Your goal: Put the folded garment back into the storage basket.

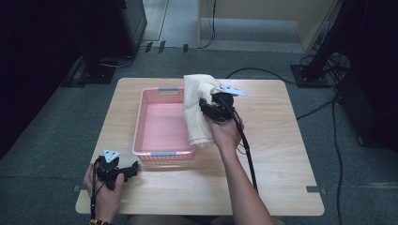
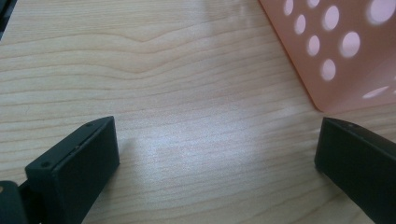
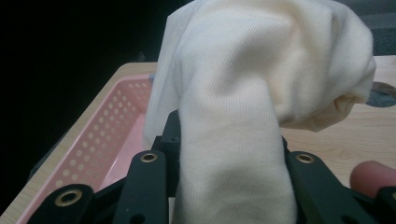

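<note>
I count one cream ribbed cotton cloth (image 1: 196,110), one pink perforated plastic basket (image 1: 159,123), one light wooden table (image 1: 281,140) and two black two-jaw grippers.

My right gripper (image 1: 212,108) sits above the basket's right rim, a little past the table's middle. In the right gripper view its jaws are pinched tight on the cloth (image 3: 243,116), which fills the gap between them and bulges up and over the top. The cloth hangs from that grip as a long bundle: its long axis runs from a bunched top at the far side to a loose lower end at the near side, draped along the basket's right wall. I cannot tell whether that lower end touches the basket or the table.

My left gripper (image 1: 112,172) rests at the table's near left corner, just left of the basket's near left corner (image 2: 345,56). In the left gripper view its jaws stand wide apart over bare wood (image 2: 187,93), with nothing between them.

The basket's long axis runs near to far.
</note>
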### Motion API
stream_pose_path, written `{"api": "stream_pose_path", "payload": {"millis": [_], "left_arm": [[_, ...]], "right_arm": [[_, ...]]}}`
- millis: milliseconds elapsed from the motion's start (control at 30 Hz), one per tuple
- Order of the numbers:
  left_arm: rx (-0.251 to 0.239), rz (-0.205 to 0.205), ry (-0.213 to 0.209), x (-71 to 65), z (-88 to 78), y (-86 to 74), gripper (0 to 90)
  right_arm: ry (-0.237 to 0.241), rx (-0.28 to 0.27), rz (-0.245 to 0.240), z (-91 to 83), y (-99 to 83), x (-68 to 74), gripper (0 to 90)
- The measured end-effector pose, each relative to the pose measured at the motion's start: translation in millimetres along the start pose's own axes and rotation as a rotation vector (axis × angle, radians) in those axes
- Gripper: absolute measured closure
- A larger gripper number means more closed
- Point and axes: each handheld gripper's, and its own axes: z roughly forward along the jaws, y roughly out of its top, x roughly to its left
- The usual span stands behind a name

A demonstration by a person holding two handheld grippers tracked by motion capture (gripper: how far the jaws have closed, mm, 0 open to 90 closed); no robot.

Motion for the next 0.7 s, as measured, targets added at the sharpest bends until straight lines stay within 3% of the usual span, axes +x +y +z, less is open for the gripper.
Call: {"api": "stream_pose_path", "payload": {"millis": [700], "left_arm": [[0.001, 0.003, 0.001, 0.2, -0.1, 0.1, 0.0]], "right_arm": [[0.018, 0.034, 0.011, 35.7, -8.7, 33.0, 64.8]]}}
